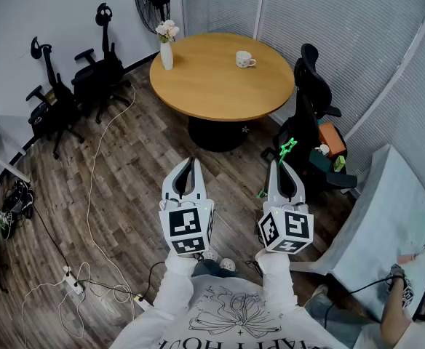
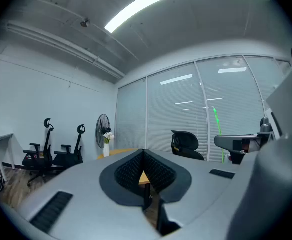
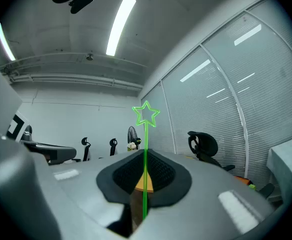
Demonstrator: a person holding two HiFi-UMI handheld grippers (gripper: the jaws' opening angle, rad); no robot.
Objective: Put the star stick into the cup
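Green star stick [image 3: 145, 134] clamped in right gripper [image 3: 144, 156], star beyond tips | left gripper [image 2: 145, 154] closed, apparently empty

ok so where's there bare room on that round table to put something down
The round table is mostly bare: the whole near half, and the stretch between the vase at its left edge and the cup toward the far right. Tighter off its right side, where a black chair stands close.

Part of the star stick [image 1: 289, 149] is hidden inside the right claw [image 1: 281, 165].
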